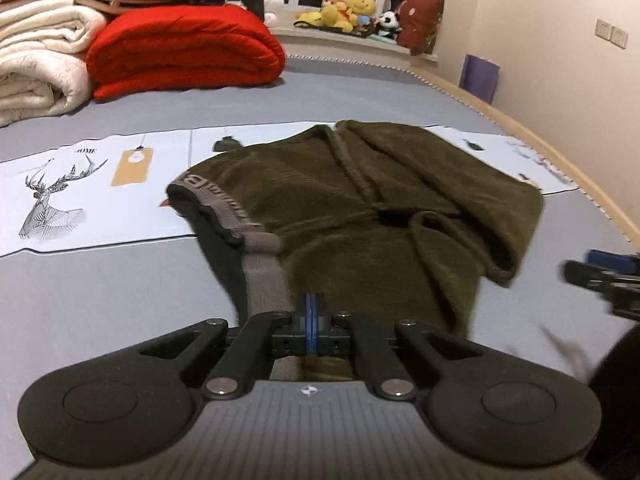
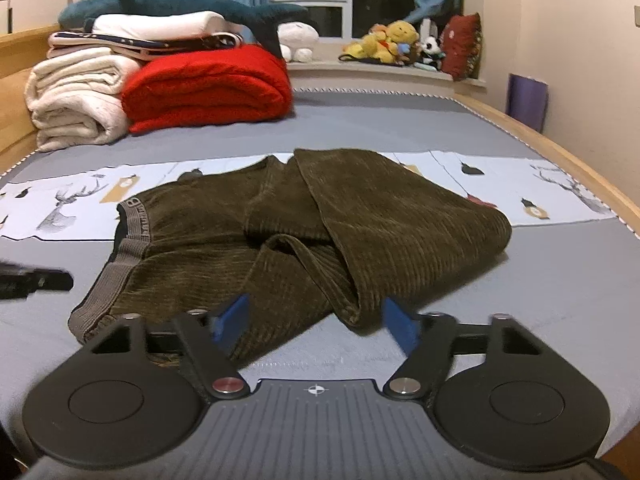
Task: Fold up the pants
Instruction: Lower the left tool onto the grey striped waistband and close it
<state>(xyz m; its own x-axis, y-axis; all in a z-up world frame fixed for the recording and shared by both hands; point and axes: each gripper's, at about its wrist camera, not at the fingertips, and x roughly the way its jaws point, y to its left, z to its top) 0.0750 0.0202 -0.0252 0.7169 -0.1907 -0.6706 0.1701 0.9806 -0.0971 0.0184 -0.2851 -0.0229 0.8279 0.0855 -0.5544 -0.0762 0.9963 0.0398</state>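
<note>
I see brown pants (image 2: pixel 280 220) heaped on grey bed (image 2: pixel 540 280). Left hand-held gripper (image 1: pixel 310 320) closed at waistband (image 1: pixel 264 272). Right hand-held gripper (image 2: pixel 316 326) parted, straddling pant fold, pads not pressing.

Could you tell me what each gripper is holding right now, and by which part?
The left gripper is shut at the pants' waistband; the hold itself is hidden. The right gripper holds nothing.
</note>
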